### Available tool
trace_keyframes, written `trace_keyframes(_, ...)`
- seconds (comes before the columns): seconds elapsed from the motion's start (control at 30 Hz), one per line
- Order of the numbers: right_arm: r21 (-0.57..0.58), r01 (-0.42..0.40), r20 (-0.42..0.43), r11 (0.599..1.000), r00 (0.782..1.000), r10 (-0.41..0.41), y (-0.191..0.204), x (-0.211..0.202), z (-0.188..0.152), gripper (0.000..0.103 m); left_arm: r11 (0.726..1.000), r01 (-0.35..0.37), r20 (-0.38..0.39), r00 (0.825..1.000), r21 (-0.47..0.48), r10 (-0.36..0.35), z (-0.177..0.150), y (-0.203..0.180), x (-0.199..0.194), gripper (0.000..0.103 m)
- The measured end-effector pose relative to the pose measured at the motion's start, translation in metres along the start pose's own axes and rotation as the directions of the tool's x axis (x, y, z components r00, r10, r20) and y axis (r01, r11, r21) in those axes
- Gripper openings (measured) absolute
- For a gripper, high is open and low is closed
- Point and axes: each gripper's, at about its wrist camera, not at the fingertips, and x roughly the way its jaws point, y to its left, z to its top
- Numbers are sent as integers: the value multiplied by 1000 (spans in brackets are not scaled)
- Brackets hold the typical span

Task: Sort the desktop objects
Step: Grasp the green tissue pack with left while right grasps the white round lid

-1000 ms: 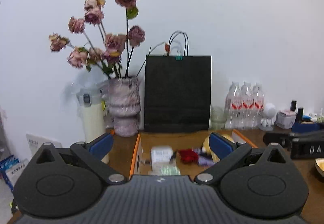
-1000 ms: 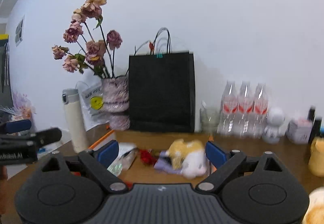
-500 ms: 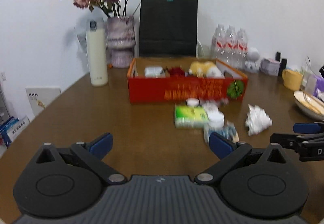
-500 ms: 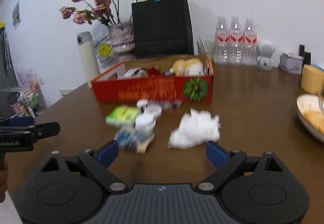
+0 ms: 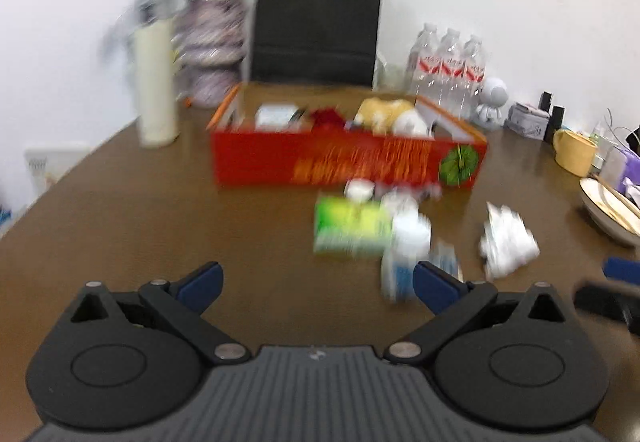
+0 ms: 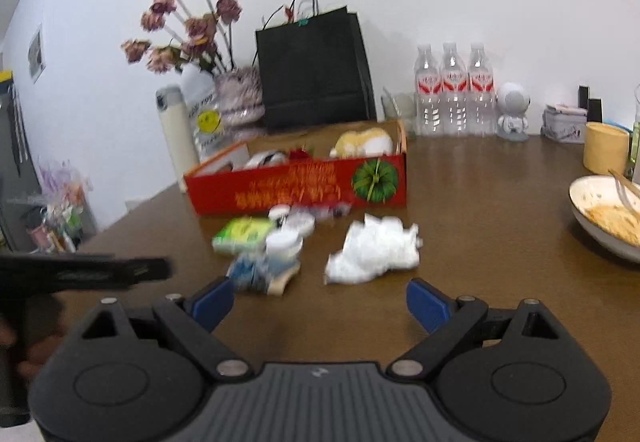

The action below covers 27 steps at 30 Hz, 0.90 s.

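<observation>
1. Jaws: the left gripper [image 5: 316,284] and the right gripper [image 6: 320,302] both stand wide apart and hold nothing. Each hovers over the bare brown table [image 6: 480,242], short of the loose items.
2. Red box [image 6: 300,188]: the largest task item, well ahead of both sets of jaws, behind the clutter. It is open-topped and already holds a yellow plush toy [image 6: 362,142] and other items. Judged the sorting destination; stiff cardboard, no grasp needed.
3. Crumpled white paper [image 6: 374,250]: ahead of the right jaws, slightly right of their centreline; from the left wrist view it lies ahead and outside the right-hand finger. Judged very light and soft. It will compress, so close fully across the thickest part of the wad.
4. Green packet [image 5: 352,228]: ahead of the left jaws, toward their right-hand finger. Flat and light; take it across the short edges.
5. Blue-and-white item [image 6: 262,270]: just ahead of the right jaws' left-hand finger. Blurred; its type cannot be told.
6. White round jar [image 6: 284,242]: beyond the blue-and-white item, touching the packet. Probably rigid and smooth; grip across the body below the lid to limit slipping.
</observation>
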Motion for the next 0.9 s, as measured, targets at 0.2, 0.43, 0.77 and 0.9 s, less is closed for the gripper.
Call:
trace_keyframes(0.2,-18,-4,-3,1000,1000,4,-1,16,13,93,993,69,-35,997,96,-65,28,-23,71,100)
trace_keyframes(0.43,-85,-78,-37,993,996,76,7,59,33,84,991,134,-88,987,17,-132,27,2,90,85)
trace_keyframes(0.77,-165,-95,-165,982,984,68,36,144,51,61,994,80,-92,992,-80,-87,28,42,96,81)
trace_keyframes(0.9,-176,-109,-232,978,971,67,42,163,45,57,996,36,-67,997,-78,-41,31,47,92,83)
